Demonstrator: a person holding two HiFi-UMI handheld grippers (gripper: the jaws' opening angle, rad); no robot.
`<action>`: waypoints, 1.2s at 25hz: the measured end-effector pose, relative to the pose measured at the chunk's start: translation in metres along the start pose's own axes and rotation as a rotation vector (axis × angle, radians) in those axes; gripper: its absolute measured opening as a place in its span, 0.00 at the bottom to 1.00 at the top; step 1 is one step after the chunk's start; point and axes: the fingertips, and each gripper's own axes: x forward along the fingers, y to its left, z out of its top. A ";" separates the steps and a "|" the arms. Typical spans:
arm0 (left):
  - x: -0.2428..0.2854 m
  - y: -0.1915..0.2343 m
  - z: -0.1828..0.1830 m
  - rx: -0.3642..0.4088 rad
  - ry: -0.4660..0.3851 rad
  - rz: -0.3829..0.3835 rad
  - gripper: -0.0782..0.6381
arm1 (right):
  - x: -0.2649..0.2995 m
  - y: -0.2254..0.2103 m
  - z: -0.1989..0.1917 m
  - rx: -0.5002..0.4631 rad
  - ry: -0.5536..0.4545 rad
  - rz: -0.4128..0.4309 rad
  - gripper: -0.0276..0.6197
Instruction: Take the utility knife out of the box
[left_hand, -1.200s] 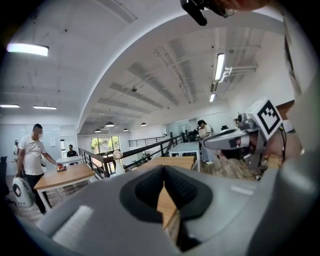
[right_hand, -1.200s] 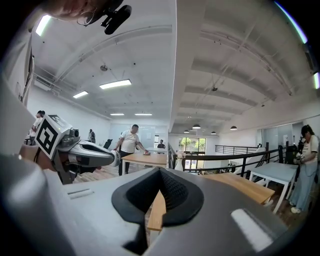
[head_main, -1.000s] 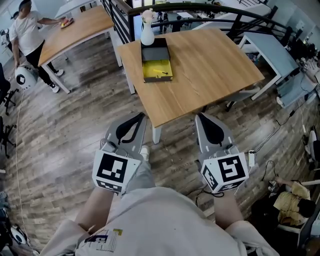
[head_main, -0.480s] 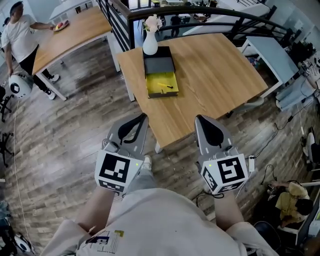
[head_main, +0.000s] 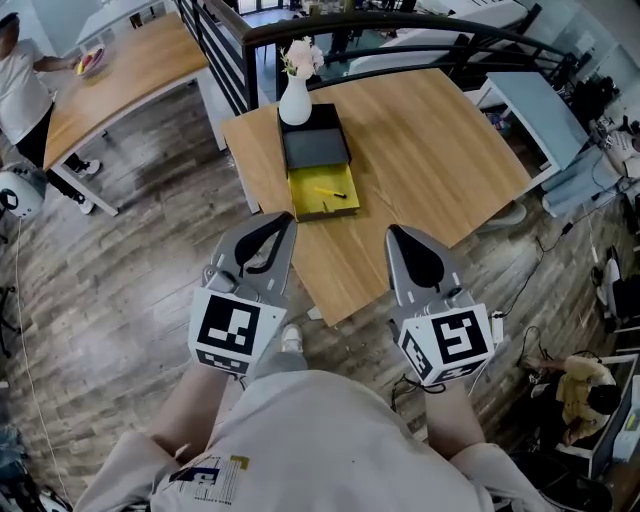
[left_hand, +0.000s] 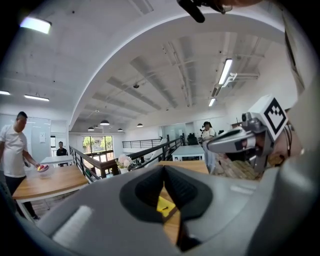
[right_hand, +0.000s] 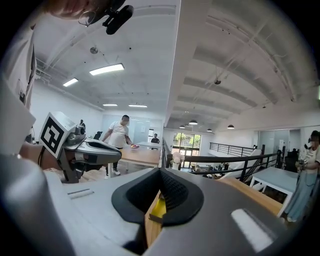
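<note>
nothing is done yet: the knife (head_main: 333, 192) lies in the open box (head_main: 309, 206) on the table (head_main: 430, 150), well apart from the left gripper (head_main: 272, 228) and right gripper (head_main: 405, 238), both with jaws closed and empty.

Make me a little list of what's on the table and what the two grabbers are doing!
wooden table: holds a vase and a box
white vase: flowers in it, at the far edge
box: black part by the vase, yellow part nearer the person
utility knife: thin dark thing lying in the yellow part
left gripper: shut, holds nothing, short of the box
right gripper: shut, holds nothing
</note>
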 end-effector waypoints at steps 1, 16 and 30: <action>0.006 0.005 0.001 0.000 -0.006 -0.009 0.11 | 0.007 -0.002 0.002 -0.003 0.001 -0.007 0.05; 0.056 0.055 -0.019 -0.018 0.020 -0.059 0.11 | 0.083 -0.013 0.001 0.011 0.032 -0.014 0.04; 0.073 0.053 -0.026 -0.040 0.061 0.009 0.11 | 0.095 -0.028 -0.016 0.035 0.062 0.092 0.05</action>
